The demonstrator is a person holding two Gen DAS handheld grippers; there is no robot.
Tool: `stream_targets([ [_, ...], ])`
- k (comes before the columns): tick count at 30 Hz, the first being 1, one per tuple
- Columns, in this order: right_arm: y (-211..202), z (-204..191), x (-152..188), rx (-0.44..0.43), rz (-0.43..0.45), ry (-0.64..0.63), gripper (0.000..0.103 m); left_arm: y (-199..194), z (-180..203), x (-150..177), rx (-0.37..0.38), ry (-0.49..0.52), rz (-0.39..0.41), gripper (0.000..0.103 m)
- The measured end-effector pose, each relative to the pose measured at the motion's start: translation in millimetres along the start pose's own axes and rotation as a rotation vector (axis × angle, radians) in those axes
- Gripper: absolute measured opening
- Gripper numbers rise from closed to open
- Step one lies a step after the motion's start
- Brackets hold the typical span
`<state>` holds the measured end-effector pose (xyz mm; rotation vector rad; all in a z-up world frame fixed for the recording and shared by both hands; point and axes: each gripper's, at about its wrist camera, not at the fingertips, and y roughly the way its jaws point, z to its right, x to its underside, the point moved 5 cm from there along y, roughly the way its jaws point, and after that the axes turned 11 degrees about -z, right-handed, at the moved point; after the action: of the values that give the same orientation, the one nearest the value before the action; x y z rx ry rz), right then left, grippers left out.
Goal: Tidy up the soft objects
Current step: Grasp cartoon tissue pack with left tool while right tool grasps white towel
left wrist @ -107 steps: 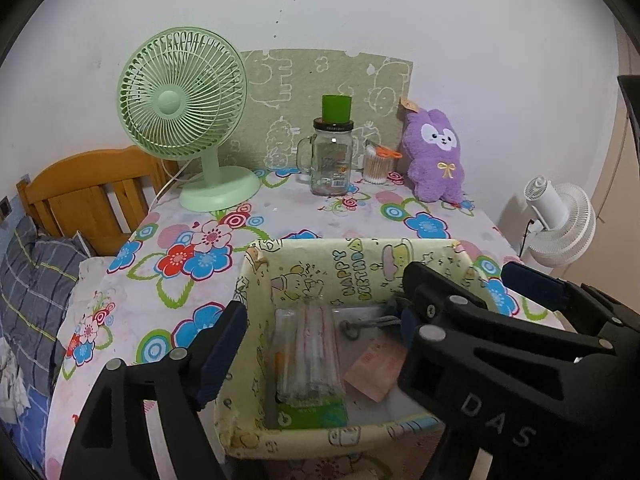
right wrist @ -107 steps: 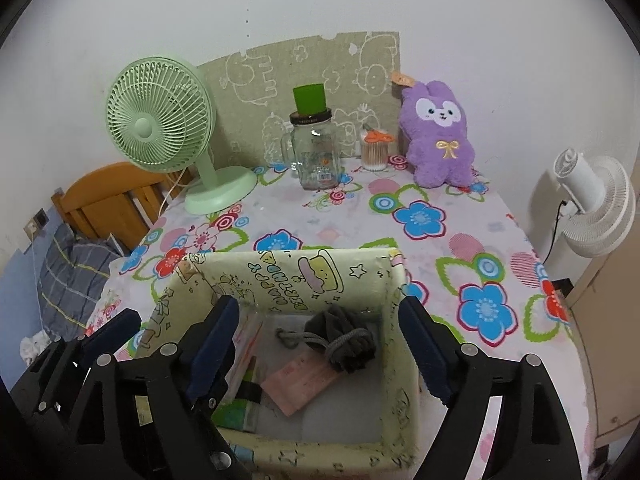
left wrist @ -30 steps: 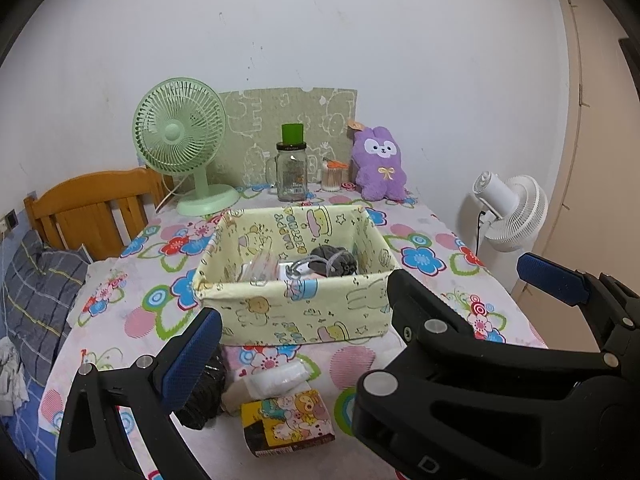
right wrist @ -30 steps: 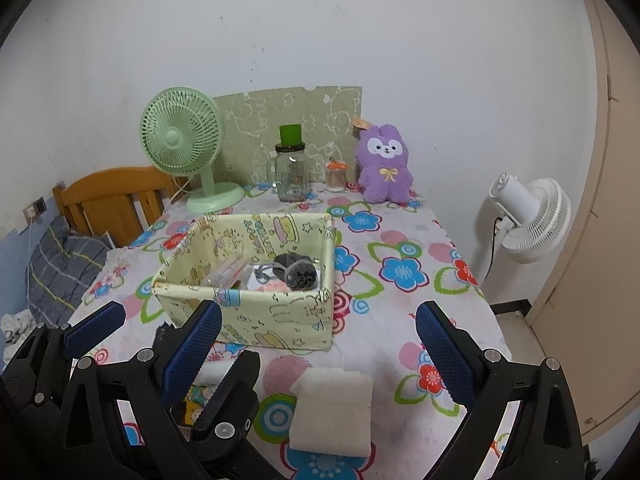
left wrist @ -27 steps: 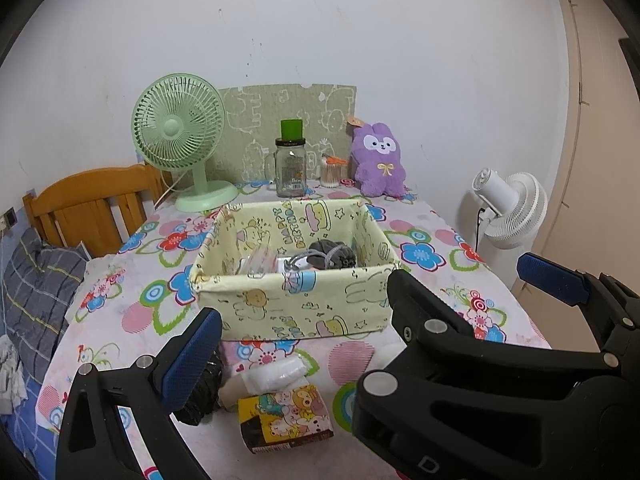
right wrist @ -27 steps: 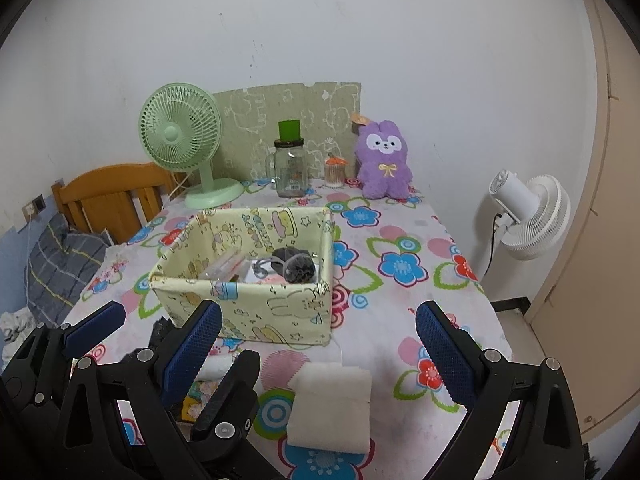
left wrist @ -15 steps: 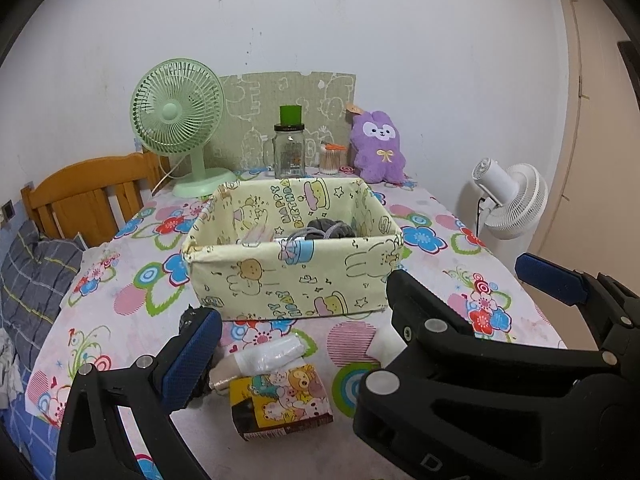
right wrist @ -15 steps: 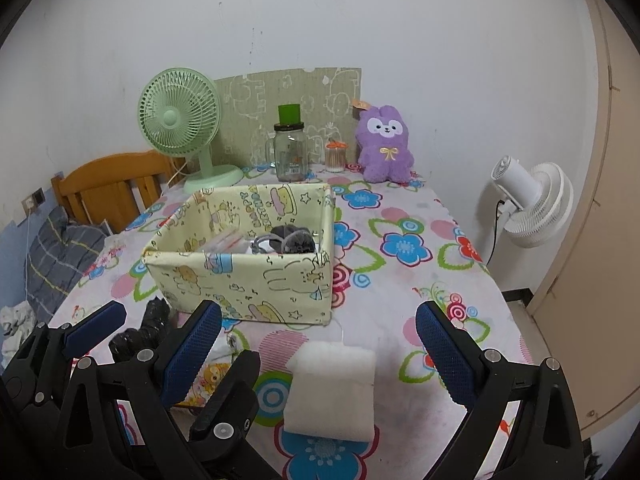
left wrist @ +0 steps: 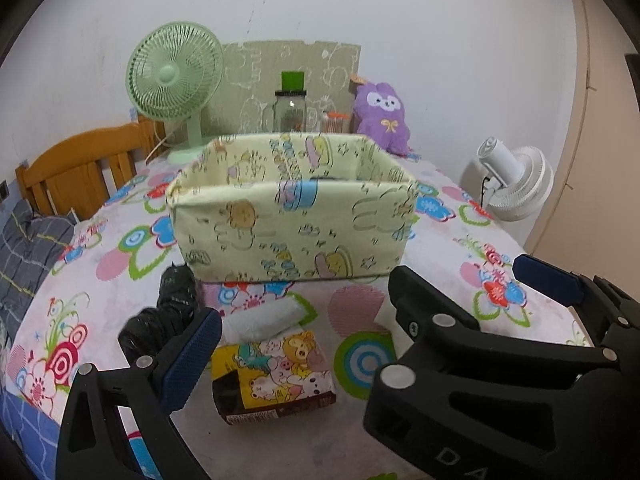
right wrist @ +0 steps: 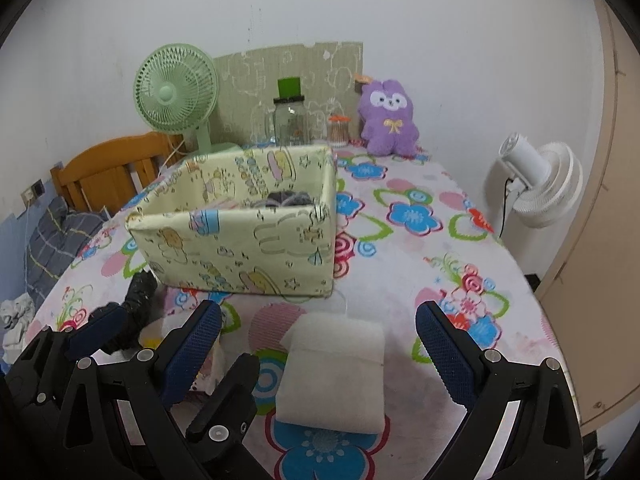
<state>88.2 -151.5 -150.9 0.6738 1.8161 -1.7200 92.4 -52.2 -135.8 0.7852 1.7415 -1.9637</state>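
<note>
Both tongs hang low over the near end of the flower-print table [right wrist: 460, 240], jaws spread wide and gripping nothing. Between the fingers of the right tongs [right wrist: 316, 354] lies a folded white cloth pad [right wrist: 334, 376], the likely next pick. Beyond it stands the pale yellow cartoon-print fabric box [right wrist: 244, 240], the probable destination.

To do this well, I would lower the right tongs squarely over the pad, close across its folded thickness near the middle so it does not sag or unfold, then lift clear of the box wall before releasing.

Ahead of the left tongs [left wrist: 360, 312] lie a cartoon-print tissue packet [left wrist: 276, 376], a small white roll [left wrist: 264, 318] and crumpled black plastic [left wrist: 168, 312]. Both tools point forward and slightly downward, side by side.
</note>
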Motion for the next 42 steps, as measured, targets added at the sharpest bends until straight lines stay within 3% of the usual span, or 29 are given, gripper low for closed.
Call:
stream_targets([
  [14, 37, 7, 14, 0.001, -0.094, 0.032, 0.099, 28, -8, 14, -0.022, -0.024, -0.072, 0.103],
  [35, 69, 8, 22, -0.014, -0.195, 0.049, 0.098, 42, -5, 21, -0.127, 0.008, -0.079, 0.103],
  [42, 75, 6, 22, -0.031, -0.209, 0.046, 0.088, 48, -4, 20, -0.161, 0.015, -0.084, 0.103],
])
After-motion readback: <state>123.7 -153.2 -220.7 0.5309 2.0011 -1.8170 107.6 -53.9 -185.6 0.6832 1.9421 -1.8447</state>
